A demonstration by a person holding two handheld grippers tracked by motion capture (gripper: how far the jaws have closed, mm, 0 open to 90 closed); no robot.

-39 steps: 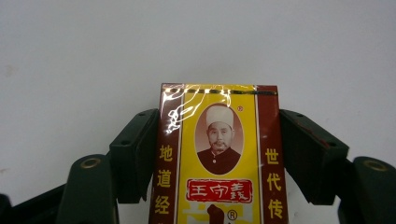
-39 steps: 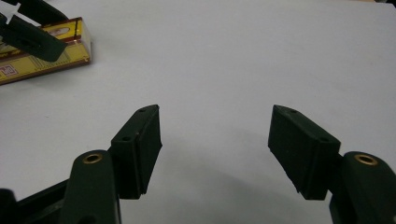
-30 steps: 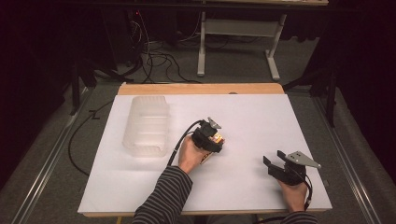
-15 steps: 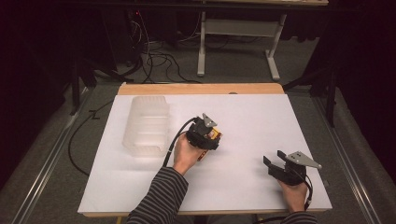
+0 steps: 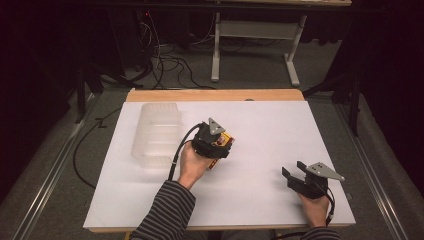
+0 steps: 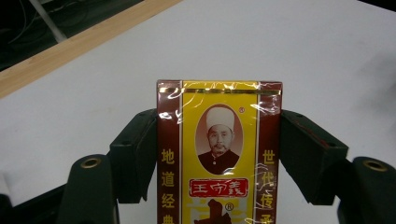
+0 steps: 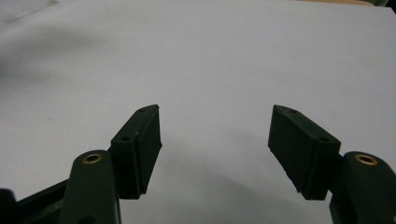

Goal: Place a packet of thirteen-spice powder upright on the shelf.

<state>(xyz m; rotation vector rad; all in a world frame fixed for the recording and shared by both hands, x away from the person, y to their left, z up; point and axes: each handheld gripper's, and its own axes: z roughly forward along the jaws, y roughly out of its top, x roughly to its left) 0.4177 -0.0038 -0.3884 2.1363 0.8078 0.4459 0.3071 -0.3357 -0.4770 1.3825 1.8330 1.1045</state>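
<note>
In the high view the left gripper (image 5: 216,145) sits near the middle of the white table (image 5: 260,125), pinching a yellow-and-red box (image 5: 223,145) whose end pokes out toward 2 o'clock from the hand. A clear plastic bin (image 5: 155,131) lies just beside it at about 9 to 10 o'clock, long axis running from near edge to far edge, and the left hand is by far the nearer one to it. The right gripper (image 5: 295,176) rests well apart at 4 o'clock, near the table's near right corner, jaws spread with nothing between them. In the left gripper view the box (image 6: 219,154) stands upright between the two black jaws, its long axis in line with them, both pads pressed against its dark red side bands; bare table and a strip of wooden edge (image 6: 70,49) lie beyond. In the right gripper view the right gripper (image 7: 215,140) shows spread jaws over plain white table, nothing held. Judging from this, the coming move likely turns on swinging the box toward 9 o'clock to the bin.
</note>
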